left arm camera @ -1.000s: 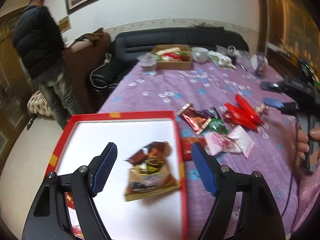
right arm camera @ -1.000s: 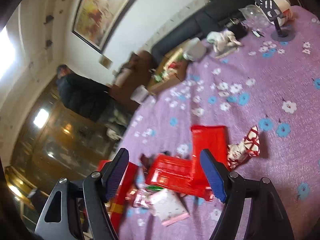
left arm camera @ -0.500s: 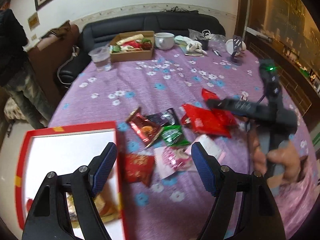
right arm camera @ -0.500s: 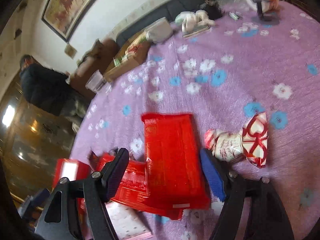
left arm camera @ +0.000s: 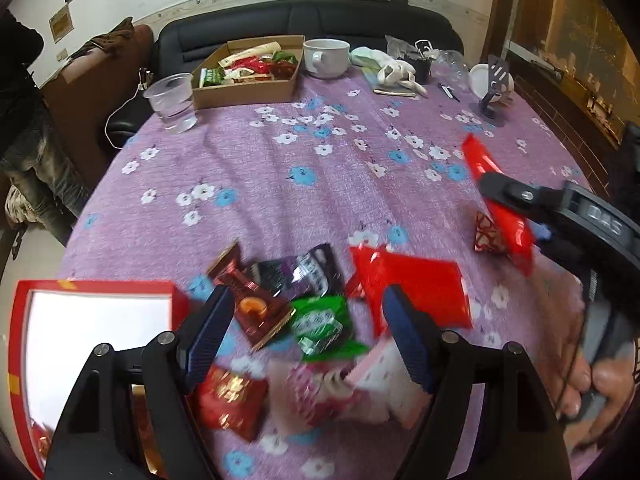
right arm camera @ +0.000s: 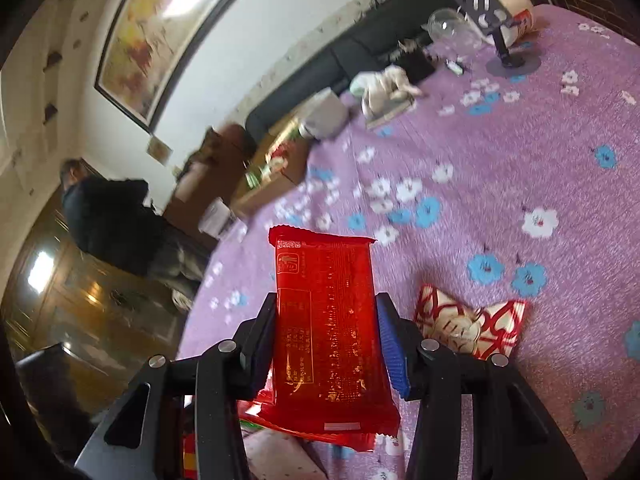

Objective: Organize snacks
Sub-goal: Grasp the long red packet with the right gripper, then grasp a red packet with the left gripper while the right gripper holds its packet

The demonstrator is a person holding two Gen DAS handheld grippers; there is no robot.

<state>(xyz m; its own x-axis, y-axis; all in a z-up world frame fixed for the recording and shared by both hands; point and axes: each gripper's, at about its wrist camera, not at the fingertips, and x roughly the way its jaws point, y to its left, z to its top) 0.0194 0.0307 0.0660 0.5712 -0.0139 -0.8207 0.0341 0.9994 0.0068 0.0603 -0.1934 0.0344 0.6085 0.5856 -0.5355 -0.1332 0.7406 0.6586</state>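
Between the blue pads of your right tool [right arm camera: 326, 344], a flat red packet [right arm camera: 330, 332] stands with its long axis running from 6 to 12 o'clock in the right wrist view, its crimped far end at 12 and its near end overhanging the tool at 6. The jaws are closing on it and both pads already sit against its long edges. From the left wrist view the same red packet [left arm camera: 500, 200] shows edge-on at 3 o'clock, raised off the surface [left arm camera: 280, 184] and tilted from upper left to lower right, with your right hand [left arm camera: 596, 384] wrapped round the handle at 4 o'clock.

A red-and-white wrapped candy [right arm camera: 468, 324] lies on the purple floral cloth just beside the right tool at 3 o'clock. A second red packet [left arm camera: 416, 288] lies flat near the centre of the left view.

Your left tool [left arm camera: 306, 334] points steeply down over the snack pile, jaws wide apart and gripping nothing. Between its pads lie a brown packet [left arm camera: 252, 304] with its long axis from 11 to 5 o'clock, a green packet [left arm camera: 322, 326] and a dark purple packet [left arm camera: 300, 272] just beyond. A small red packet [left arm camera: 230, 400] and a pink packet [left arm camera: 320, 396], blurred, sit at 6 o'clock. The red-rimmed tray [left arm camera: 100, 286] is at 8 o'clock, apart from the pile.

At 12 o'clock, well apart, a cardboard box [left arm camera: 248, 92] holds more snacks, with a plastic cup [left arm camera: 172, 100] at its left and a white mug [left arm camera: 326, 58] at its right.
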